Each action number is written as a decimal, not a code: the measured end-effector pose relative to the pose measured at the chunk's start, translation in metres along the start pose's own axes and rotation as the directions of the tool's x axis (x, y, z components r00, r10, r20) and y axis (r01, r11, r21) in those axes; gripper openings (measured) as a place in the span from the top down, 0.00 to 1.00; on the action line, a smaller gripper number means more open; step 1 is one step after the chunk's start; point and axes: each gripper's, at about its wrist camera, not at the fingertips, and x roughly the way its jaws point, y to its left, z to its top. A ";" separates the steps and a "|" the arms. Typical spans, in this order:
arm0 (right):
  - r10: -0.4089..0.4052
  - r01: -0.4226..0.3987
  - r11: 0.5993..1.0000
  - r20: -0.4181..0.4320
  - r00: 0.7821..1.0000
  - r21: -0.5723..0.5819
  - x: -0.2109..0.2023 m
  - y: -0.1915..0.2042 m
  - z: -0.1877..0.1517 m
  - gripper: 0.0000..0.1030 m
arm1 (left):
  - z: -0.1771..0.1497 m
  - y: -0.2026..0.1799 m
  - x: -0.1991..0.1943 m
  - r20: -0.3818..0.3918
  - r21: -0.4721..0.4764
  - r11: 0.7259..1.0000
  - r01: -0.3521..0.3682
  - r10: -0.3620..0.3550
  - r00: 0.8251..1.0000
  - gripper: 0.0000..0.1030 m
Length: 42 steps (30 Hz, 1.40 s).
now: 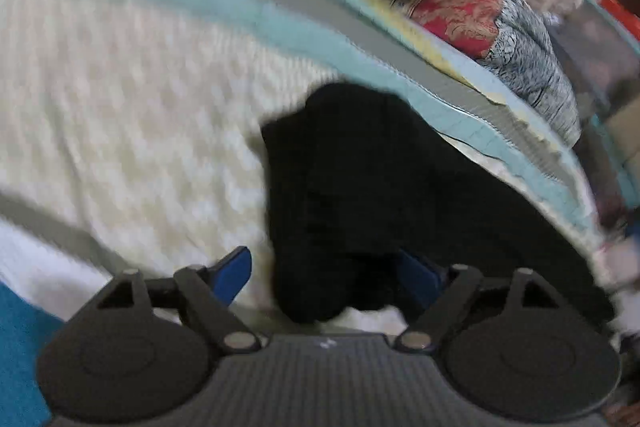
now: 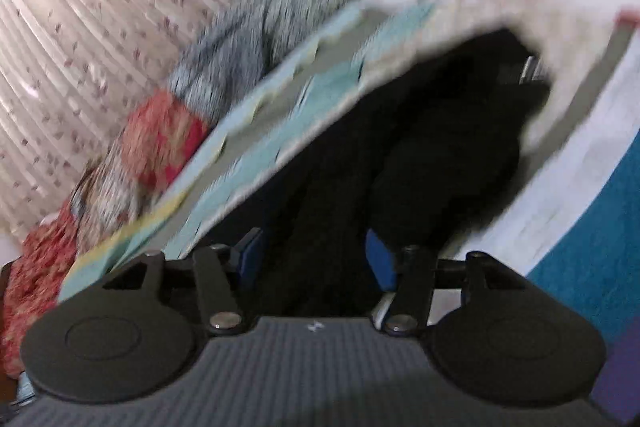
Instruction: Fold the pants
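Left gripper (image 1: 324, 275) gapes over the black pants (image 1: 360, 179), gripping nothing. Right gripper (image 2: 316, 255) hangs half-open, pants between its 2 fingers, unpinched.

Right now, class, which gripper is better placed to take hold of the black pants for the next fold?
Probably the right gripper: black pants fill the gap between its open blue pads. The left gripper, also open, only straddles the cloth's edge, partly over the white bedspread.

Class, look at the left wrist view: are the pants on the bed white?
No: the pants are black, lying on a cream bedcover ahead of the open left gripper.
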 end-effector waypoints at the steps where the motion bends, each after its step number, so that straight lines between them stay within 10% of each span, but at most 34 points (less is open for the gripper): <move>1: 0.017 -0.017 1.000 -0.028 0.999 -0.003 0.001 0.011 0.000 0.43 | -0.001 0.000 0.007 -0.011 -0.025 0.999 0.028 -0.028 1.000 0.46; 2: 0.031 -0.032 0.999 -0.055 0.998 -0.018 0.008 0.019 -0.007 0.43 | -0.001 -0.002 0.014 -0.022 -0.025 0.999 0.024 -0.024 0.999 0.75; 5: 0.024 -0.039 0.994 -0.140 0.990 -0.105 0.024 0.047 -0.026 0.43 | 0.005 -0.013 0.010 0.033 0.034 0.999 -0.026 0.025 0.999 0.79; 11: 0.073 -0.115 0.981 -0.255 0.964 -0.156 0.041 0.064 -0.042 0.42 | 0.016 -0.016 -0.099 0.258 0.200 0.975 -0.100 0.046 0.965 0.84; 16: 0.169 -0.200 0.970 -0.202 0.965 -0.141 0.011 0.053 -0.018 0.42 | -0.004 0.029 -0.105 0.266 0.209 0.886 -0.413 0.355 0.896 0.67; 20: 0.013 -0.011 0.979 0.010 1.000 -0.206 -0.010 0.029 0.039 0.38 | 0.003 0.044 -0.099 0.252 0.192 0.905 -0.381 0.329 0.910 0.51; 26: -0.279 0.291 0.948 0.108 0.954 -0.125 0.034 -0.031 0.140 0.22 | 0.039 0.002 -0.035 0.277 0.338 0.879 -0.336 0.249 0.928 0.26; 30: -0.379 0.380 0.925 -0.060 0.923 0.010 0.089 -0.072 0.167 0.18 | 0.057 -0.020 0.035 0.193 0.406 0.850 -0.336 0.280 0.941 0.34; 31: -0.401 0.405 0.914 -0.099 0.911 0.015 0.104 -0.078 0.167 0.18 | 0.060 -0.022 0.051 0.165 0.421 0.840 -0.342 0.300 0.940 0.60; 32: -0.421 0.421 0.907 -0.070 0.905 -0.004 0.112 -0.076 0.166 0.30 | 0.060 -0.024 0.060 0.141 0.430 0.836 -0.341 0.311 0.940 0.83; 34: -0.437 0.433 0.898 -0.033 0.899 -0.080 0.120 -0.061 0.168 0.93 | 0.068 -0.029 0.063 0.150 0.399 0.842 -0.363 0.330 0.932 0.88; 42: -0.124 0.137 0.989 0.172 0.977 -0.062 0.046 -0.009 0.192 0.96 | 0.091 -0.018 -0.077 0.365 0.198 0.967 -0.163 0.082 0.927 0.93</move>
